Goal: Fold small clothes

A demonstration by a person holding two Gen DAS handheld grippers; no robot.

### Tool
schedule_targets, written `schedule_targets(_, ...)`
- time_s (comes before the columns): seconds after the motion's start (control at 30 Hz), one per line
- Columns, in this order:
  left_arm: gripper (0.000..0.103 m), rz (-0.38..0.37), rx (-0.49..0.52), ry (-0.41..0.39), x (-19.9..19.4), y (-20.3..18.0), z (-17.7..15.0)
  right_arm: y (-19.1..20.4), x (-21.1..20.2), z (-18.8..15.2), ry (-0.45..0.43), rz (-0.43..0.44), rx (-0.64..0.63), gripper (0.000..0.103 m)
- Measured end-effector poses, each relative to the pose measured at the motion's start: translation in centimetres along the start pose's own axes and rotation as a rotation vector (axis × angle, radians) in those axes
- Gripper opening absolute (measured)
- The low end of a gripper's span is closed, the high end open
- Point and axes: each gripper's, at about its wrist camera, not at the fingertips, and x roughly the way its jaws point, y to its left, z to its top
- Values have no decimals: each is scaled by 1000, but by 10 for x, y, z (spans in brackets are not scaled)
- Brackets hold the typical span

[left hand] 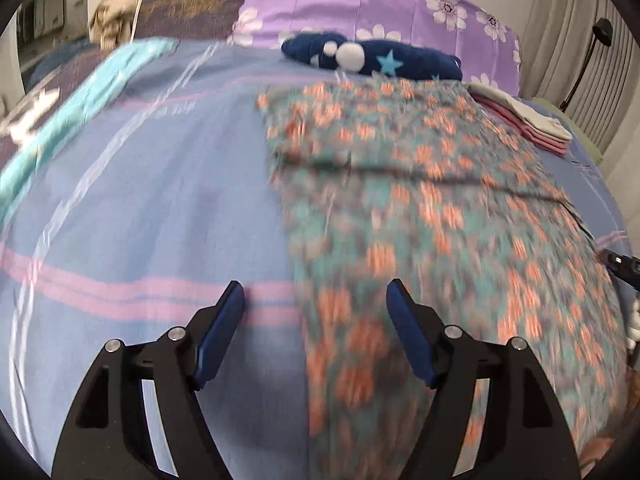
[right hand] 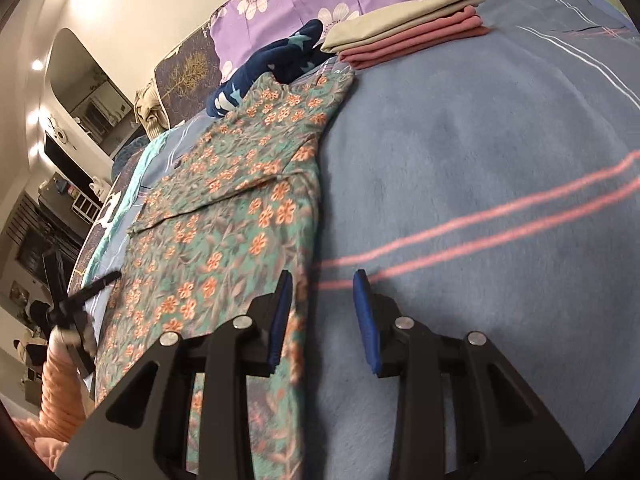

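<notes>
A teal garment with orange flowers [left hand: 420, 200] lies flat on the blue blanket, with one part folded across its upper half [right hand: 224, 184]. My left gripper [left hand: 314, 292] hovers over the garment's left edge, open, with nothing between its blue pads; this view is blurred. At the garment's right edge [right hand: 308, 216] is my right gripper [right hand: 323, 280]. It is open by a narrow gap, its left pad above the cloth, and it grips nothing. Each gripper shows in the other's view: the right gripper [left hand: 618, 264] and the left gripper [right hand: 92, 288], held by a peach sleeve [right hand: 60, 368].
A stack of folded pink and beige clothes [right hand: 408, 36] sits beyond the garment on the right. A navy star-print piece [left hand: 372, 58] lies at its top edge, against a purple flowered pillow [left hand: 360, 4]. The blue blanket [right hand: 480, 160] has pink stripes.
</notes>
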Motion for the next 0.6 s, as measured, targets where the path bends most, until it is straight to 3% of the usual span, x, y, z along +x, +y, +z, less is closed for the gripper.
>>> schedule_targets(0.13,73,-66,0,-10,-19,3,-24,6,-6,-14,0,10,3,34)
schedule_targets(0.17,68,-81,-1,-15,-22,2,-27,6,-7,-15,0,11,6,34)
schedule_targets(0.27,37,-118,8,-23,-34,-1,-41,8,-17,-25,0,10,6,34)
schedule_targets(0.4,28,-138,14,-17,-43,-1,-57,7,-30,-40,5,13,3,34)
schedule_targets(0.6,28,-229,5,-4,-62,2,-84,5,-56,-73,33,49,-3,34)
